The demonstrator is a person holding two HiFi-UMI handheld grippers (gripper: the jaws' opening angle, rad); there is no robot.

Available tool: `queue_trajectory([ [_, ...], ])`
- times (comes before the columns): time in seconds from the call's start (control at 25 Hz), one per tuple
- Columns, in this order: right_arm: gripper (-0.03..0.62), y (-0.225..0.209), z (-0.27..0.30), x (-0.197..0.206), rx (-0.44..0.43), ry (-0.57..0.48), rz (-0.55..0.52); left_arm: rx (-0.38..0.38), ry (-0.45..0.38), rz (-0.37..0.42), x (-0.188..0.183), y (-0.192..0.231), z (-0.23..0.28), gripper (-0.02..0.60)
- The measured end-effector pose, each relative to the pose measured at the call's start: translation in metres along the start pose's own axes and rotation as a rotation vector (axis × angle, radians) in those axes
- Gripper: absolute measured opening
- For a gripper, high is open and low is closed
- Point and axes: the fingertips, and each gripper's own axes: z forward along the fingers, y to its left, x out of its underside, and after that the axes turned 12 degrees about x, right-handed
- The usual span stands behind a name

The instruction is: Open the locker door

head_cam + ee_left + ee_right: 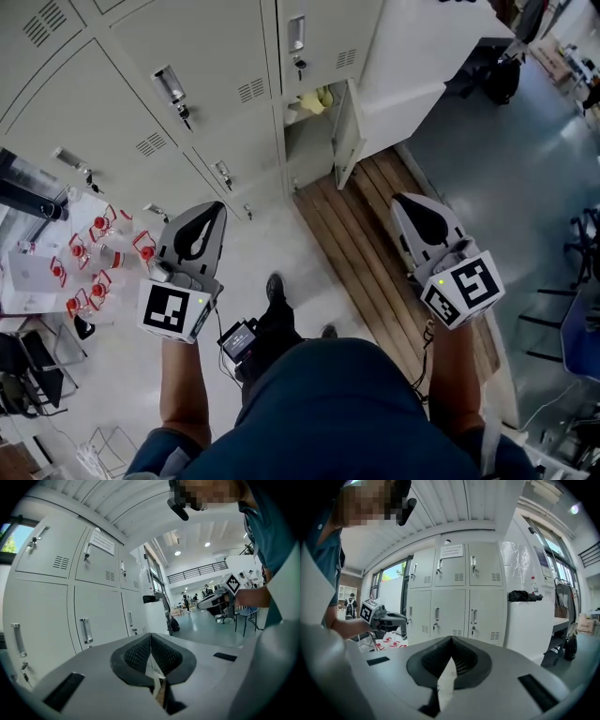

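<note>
One illegible notice (451, 551) on locker door (450, 576)

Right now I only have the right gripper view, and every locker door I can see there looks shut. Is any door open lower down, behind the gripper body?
Observer: Yes. The head view shows one locker door swung open, low in the right column beside the white cabinet.
Operator: Is anything inside it?
Observer: Something yellow sits in it; I cannot tell what it is.
Operator: What is on the floor near me?
Observer: A strip of wooden boards runs from that open door back under your right hand-held gripper.
</note>
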Motion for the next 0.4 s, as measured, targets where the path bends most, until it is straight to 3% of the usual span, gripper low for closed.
queue_trajectory([
  [0.2,0.036,0.000,-0.028,-0.016,-0.002,-0.017,-0.026,0.008,-0.031,-0.006,-0.015,-0.023,-0.012,0.017],
  [0.4,0.035,0.009,-0.010,0.010,0.008,-0.030,-0.031,-0.003,-0.037,0.024,0.011,-0.009,-0.010,0.017],
])
